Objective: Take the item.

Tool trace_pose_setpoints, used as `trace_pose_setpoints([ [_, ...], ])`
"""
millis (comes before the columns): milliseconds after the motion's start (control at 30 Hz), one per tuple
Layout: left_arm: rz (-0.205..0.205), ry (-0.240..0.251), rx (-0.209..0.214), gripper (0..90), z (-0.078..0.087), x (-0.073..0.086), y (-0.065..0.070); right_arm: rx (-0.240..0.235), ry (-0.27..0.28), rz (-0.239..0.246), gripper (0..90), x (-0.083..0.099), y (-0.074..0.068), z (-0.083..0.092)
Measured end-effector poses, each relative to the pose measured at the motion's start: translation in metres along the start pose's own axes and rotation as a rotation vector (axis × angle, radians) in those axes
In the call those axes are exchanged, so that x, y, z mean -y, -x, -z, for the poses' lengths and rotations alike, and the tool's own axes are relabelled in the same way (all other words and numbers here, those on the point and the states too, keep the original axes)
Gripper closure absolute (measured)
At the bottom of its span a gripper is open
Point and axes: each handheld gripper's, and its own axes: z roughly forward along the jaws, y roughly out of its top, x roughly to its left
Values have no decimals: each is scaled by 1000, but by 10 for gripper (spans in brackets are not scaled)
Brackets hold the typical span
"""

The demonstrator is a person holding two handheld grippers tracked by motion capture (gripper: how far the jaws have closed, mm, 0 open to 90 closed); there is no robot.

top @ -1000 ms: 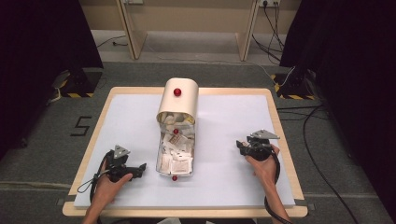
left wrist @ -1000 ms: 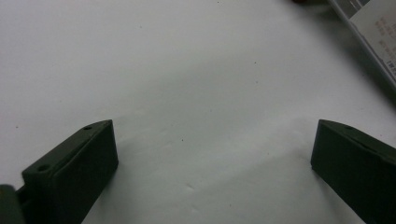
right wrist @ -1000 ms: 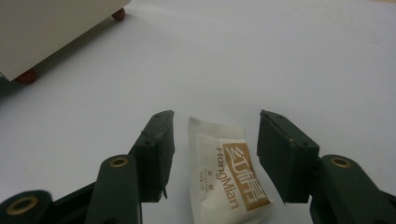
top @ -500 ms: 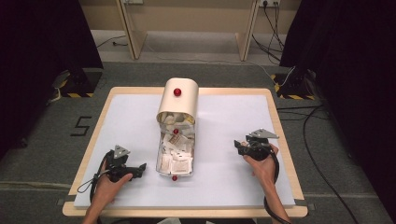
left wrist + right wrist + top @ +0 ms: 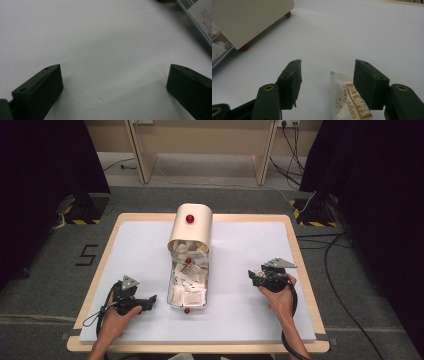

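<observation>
A white-covered bench [image 5: 150, 250] is seen in a dim room, with a clear box of sachets [image 5: 189, 285] at its middle under a cream cover [image 5: 191, 227]. One sachet [image 5: 348, 100] lies flat between the jaws of the right gripper [image 5: 327, 75], its long axis along them. That gripper has just been opening and is released; the left gripper [image 5: 112, 82] is spread wide, empty.

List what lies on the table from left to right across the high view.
Left hand-held gripper → open box of sachets with its red-knobbed lid raised → right hand-held gripper, all on the white table top.
</observation>
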Motion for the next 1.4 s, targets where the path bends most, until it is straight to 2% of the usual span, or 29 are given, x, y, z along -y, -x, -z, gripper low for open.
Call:
trace_pose_setpoints([
  [300,1,0,1,0,0,0,0,-18,-1,-7,374,-2,-5,2],
  [467,1,1,1,0,0,0,0,-28,-4,5,365,-2,-9,2],
  [800,1,0,0,0,0,0,0,-41,5,5,352,-2,-18,10],
  [1200,0,0,0,0,0,0,0,-72,15,31,351,1,-32,20],
  [1400,0,0,0,0,0,0,0,-80,17,38,350,3,-34,24],
])
